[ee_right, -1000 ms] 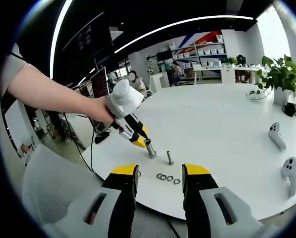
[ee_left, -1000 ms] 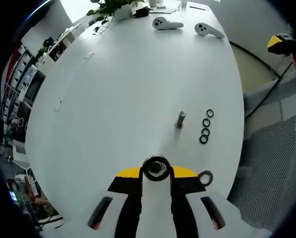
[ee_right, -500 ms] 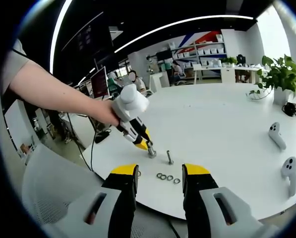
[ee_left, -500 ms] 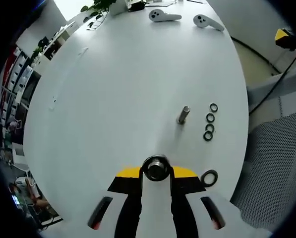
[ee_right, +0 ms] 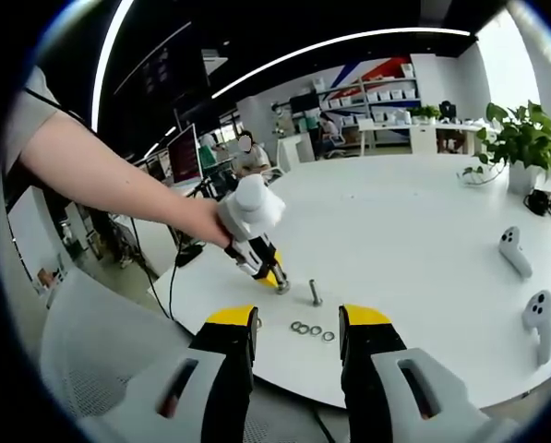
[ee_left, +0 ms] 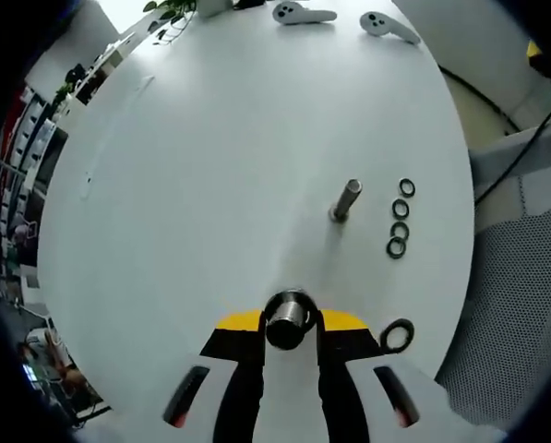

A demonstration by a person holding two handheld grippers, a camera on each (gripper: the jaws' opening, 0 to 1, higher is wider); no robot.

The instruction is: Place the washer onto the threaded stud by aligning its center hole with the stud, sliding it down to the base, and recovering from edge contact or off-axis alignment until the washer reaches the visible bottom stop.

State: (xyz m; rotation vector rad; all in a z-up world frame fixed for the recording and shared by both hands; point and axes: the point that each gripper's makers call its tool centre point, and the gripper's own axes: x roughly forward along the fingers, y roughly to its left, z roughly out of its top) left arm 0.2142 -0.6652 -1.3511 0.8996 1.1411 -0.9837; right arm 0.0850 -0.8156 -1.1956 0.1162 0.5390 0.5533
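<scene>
Left gripper (ee_left: 291, 325): jaws drawn close on a short metal stud (ee_left: 289, 320), seen end-on between the yellow tips, with a ring at its top that may be a washer; cannot tell for certain. In the right gripper view the same left gripper (ee_right: 273, 279) reaches in from the left, tilted steeply down toward the white round table (ee_right: 423, 221), tips at the table surface, held by a person's hand (ee_right: 210, 224) with a bare forearm stretched out behind it.

Right gripper (ee_right: 296, 329): jaws spread wide apart, holding nothing, hanging level at the near edge of the table.

Loose washer (ee_left: 397, 335): flat on the table just beside the left gripper's right jaw.

Row of four washers (ee_left: 400, 218): flat on the table, farther out, touching or nearly so.

Second threaded stud (ee_left: 345, 199): upright on the table, just beside that row, bare.

Two white controllers (ee_left: 347, 16): far edge of the table.

Potted plant (ee_right: 524, 143): far right of the table.
</scene>
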